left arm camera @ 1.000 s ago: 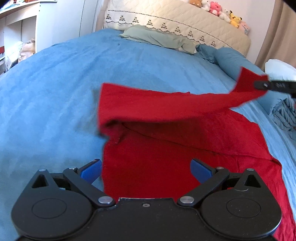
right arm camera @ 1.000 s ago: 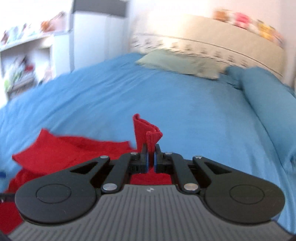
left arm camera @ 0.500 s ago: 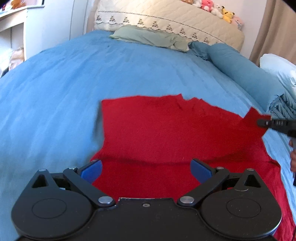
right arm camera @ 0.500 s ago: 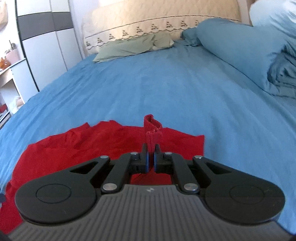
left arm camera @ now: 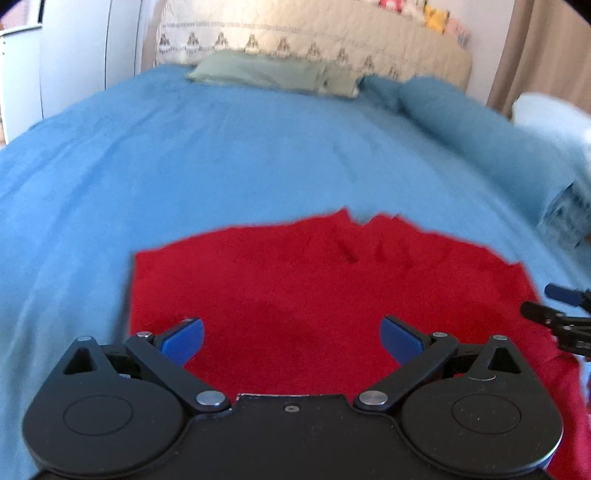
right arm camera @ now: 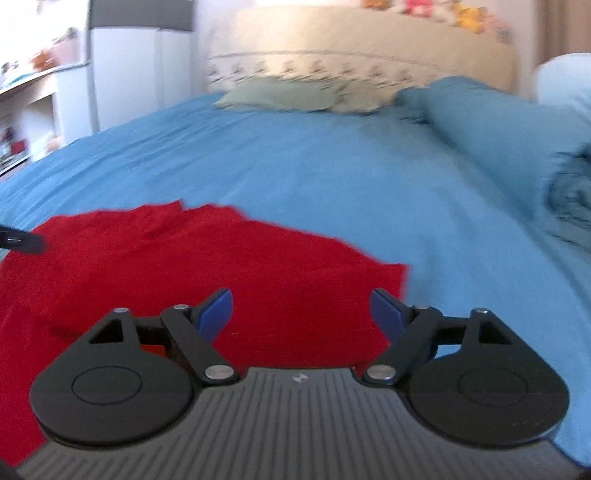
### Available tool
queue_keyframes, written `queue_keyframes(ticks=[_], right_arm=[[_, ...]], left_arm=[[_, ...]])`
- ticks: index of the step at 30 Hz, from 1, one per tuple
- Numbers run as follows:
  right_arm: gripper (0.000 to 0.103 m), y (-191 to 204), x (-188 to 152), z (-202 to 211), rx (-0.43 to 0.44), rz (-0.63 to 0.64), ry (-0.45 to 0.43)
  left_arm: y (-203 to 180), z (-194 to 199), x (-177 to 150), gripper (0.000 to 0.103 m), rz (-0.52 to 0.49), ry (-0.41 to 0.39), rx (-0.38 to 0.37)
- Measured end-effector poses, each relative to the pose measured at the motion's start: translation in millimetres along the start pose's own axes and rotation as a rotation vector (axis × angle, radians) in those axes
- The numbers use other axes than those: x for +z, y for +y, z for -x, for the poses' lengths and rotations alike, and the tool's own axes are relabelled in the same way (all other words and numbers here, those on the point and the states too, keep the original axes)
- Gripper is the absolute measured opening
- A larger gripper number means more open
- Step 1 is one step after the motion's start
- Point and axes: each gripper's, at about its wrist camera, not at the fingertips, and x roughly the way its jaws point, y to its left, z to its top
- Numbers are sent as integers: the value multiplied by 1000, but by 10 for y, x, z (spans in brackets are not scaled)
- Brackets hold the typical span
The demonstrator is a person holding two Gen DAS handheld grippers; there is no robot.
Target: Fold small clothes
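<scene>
A red garment (left arm camera: 314, 280) lies flat, folded over, on the blue bedspread (left arm camera: 221, 155). My left gripper (left arm camera: 291, 341) is open and empty, just above the garment's near left part. My right gripper (right arm camera: 301, 314) is open and empty over the garment's right corner (right arm camera: 258, 273). The right gripper's tips show at the right edge of the left wrist view (left arm camera: 554, 314). The left gripper's tip shows at the left edge of the right wrist view (right arm camera: 22, 242).
A grey-green pillow (left arm camera: 273, 72) and a cream quilted headboard (left arm camera: 314, 33) are at the far end. A rolled blue duvet (left arm camera: 491, 147) lies along the right. White cupboards (right arm camera: 122, 74) and shelves stand to the left.
The right gripper carried the lifted red edge across, laid it down and opened. The garment now lies flat. The left gripper stayed open and moved slightly forward.
</scene>
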Motion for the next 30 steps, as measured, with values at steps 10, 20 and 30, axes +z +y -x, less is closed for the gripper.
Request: queue_keyframes(ticks=[10, 20, 30], right_arm=[[101, -8, -173, -283, 36, -34, 59], [102, 149, 334, 852, -69, 22, -132], [103, 231, 463, 2810, -117, 17, -210]], left_arm=[[-18, -221, -95, 103, -109, 27, 54], [-257, 726, 169, 103, -90, -18, 119], [-527, 2699, -121, 103, -92, -177, 141]])
